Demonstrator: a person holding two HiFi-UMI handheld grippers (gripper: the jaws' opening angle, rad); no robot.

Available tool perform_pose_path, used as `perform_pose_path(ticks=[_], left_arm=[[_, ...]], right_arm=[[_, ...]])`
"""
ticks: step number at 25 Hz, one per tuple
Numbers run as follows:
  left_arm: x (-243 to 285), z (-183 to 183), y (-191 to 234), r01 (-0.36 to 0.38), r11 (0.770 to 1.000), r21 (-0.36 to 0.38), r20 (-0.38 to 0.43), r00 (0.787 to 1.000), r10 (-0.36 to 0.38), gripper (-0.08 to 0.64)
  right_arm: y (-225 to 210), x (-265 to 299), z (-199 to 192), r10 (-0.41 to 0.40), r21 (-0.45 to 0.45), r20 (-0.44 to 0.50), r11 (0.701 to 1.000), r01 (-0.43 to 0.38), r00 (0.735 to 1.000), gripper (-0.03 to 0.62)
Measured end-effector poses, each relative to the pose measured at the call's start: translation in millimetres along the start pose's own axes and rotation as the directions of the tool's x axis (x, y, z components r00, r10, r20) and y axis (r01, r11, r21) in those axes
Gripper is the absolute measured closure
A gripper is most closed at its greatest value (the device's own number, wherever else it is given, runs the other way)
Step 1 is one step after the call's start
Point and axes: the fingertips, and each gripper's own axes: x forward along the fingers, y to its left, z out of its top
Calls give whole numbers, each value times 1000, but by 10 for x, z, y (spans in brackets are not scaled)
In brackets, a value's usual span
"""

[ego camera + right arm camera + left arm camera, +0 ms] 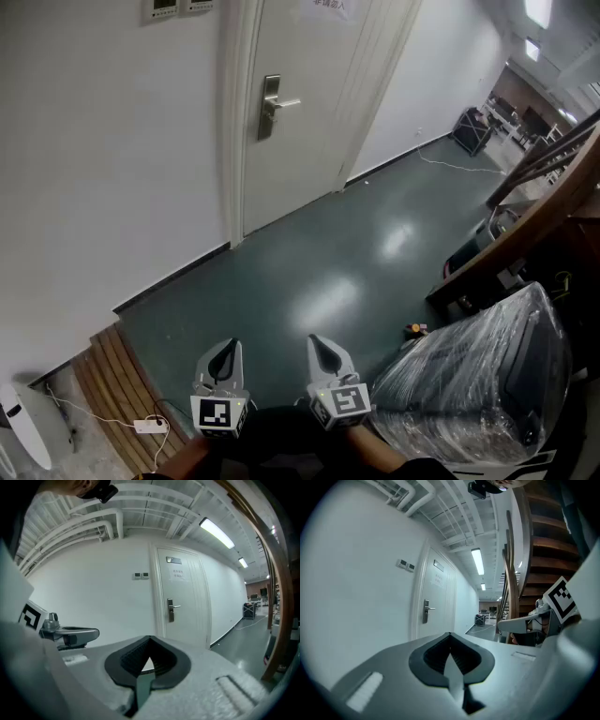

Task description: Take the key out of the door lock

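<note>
we hold the left gripper (226, 354) and the right gripper (324, 351) side by side, near each other, both well apart from the door (302, 66) and pointing roughly level toward it. the left gripper's jaws stand together at the tips with nothing between them. the right gripper's jaws are likewise fully closed and empty.

the door is closed. the door lock (269, 109) sits as a metal plate near the door's left edge, with its lever handle (287, 102) pointing toward the door's middle. the key is too small to make out in any view, so we cannot tell whether it sits in the lock. a dark green floor (319, 272) lies between the door and the grippers.
</note>
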Motion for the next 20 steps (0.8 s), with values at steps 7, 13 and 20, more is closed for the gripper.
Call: perform_pose_path(ticks=[7,13,20], left_arm=[[-3,37,51,11,1000,1,11,1000,-11,545],[-47,21,49,17,1000,10,7,1000,-17,545],[-109,-79,132,10,999,40,-11,1000,-10,458]], right_arm=[[71,22,43,-20,9,-24,1000,21,1000,603],[103,-4,-15,-19,50,-35,999,21,999,601],[181,18,-35,-12,49,-19,999,13,1000,600]])
